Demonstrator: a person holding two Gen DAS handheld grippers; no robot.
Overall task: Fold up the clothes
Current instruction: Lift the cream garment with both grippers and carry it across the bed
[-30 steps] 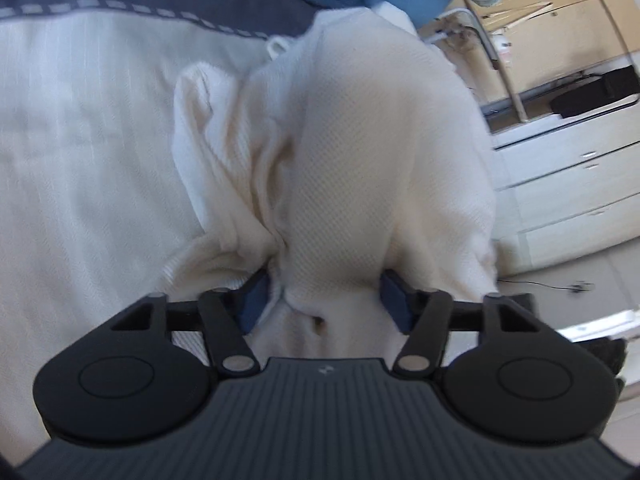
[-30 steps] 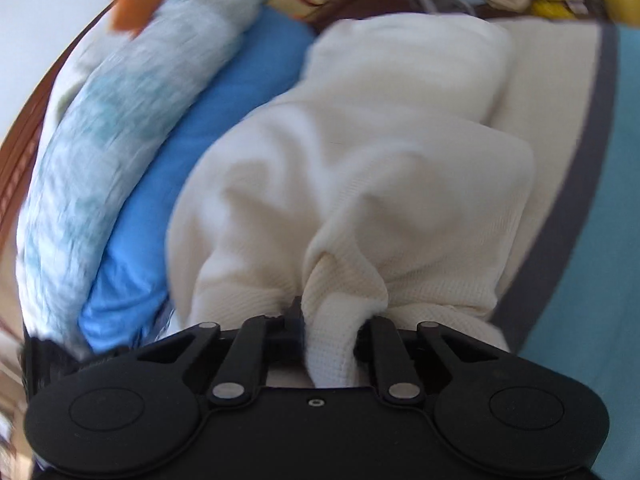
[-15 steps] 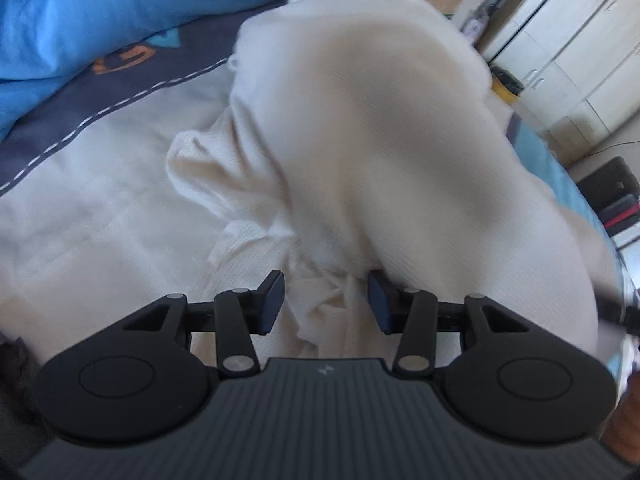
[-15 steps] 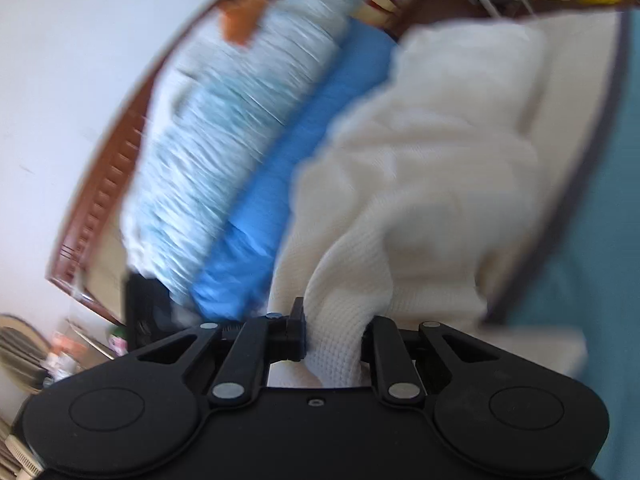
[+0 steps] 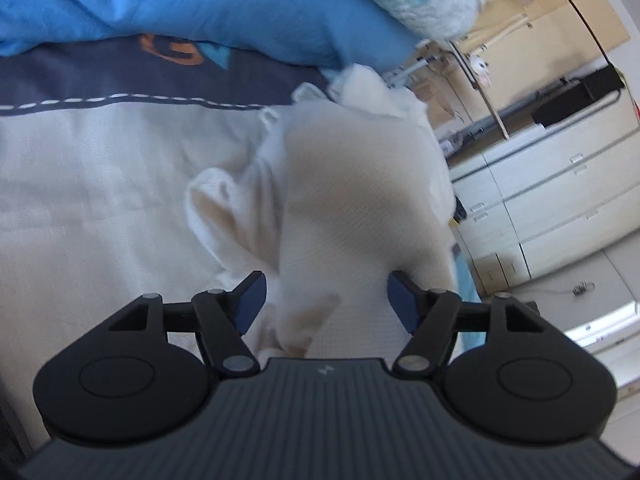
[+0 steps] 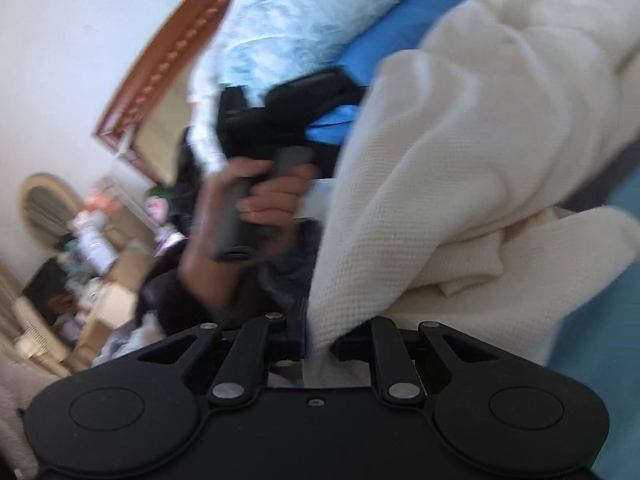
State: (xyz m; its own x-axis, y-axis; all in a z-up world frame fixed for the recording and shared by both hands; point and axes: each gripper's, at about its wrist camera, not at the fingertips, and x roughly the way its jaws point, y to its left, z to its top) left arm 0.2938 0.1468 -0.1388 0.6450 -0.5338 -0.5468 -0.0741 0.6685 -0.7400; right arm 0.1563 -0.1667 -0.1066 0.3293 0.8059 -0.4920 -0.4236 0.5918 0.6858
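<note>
Bedding fills the background: a pale bedspread point(image 5: 92, 184) with a dark band toward its far edge, and a blue pillow point(image 5: 208, 8) beyond. Since half a second ago the left gripper point(image 5: 323, 300) has been opened wide, so the cream garment point(image 5: 360, 200) is now merely draped between its fingers, while the right gripper point(image 6: 318, 340) is kept clamped on the fabric. With one corner released, re-gripping seems needed before folding; drawers point(image 5: 560, 208) are seen past the bed's right edge, and nothing is found blocking the cloth.
</note>
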